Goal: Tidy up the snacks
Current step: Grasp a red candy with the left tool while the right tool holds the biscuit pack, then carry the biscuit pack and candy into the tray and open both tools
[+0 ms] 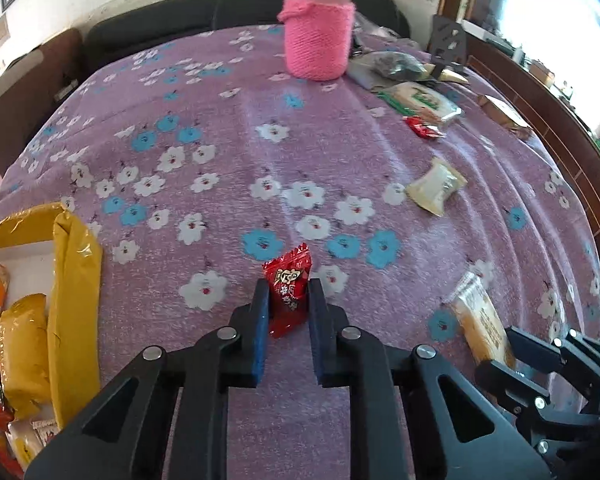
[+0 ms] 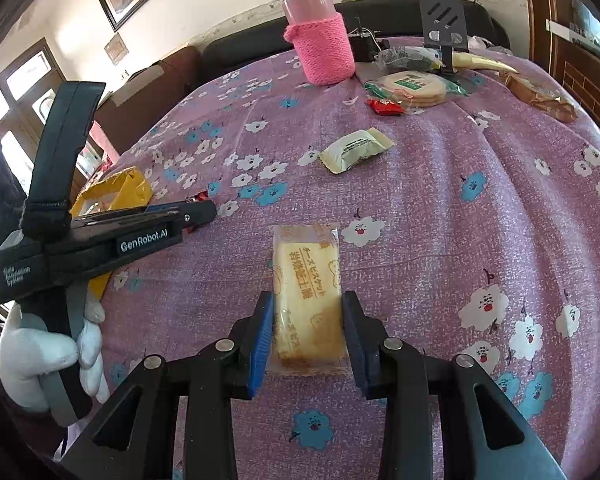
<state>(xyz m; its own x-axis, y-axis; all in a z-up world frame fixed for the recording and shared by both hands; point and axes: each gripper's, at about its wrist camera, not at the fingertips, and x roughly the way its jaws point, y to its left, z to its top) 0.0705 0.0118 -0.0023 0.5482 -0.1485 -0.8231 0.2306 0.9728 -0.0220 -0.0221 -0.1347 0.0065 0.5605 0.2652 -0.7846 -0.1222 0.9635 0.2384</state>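
A small red candy stands on the purple flowered cloth, and my left gripper is shut on its lower half between the blue pads. My right gripper is shut on a pale yellow biscuit packet that lies on the cloth, its pads against the long sides. In the left wrist view the biscuit packet and the right gripper show at the lower right. In the right wrist view the left gripper reaches in from the left, held by a white-gloved hand.
A yellow box holding several snack packets sits at the left edge. A cream sachet, another red candy, a round cracker pack and a pink-sleeved bottle stand farther back. A phone stand and a brown packet are far right.
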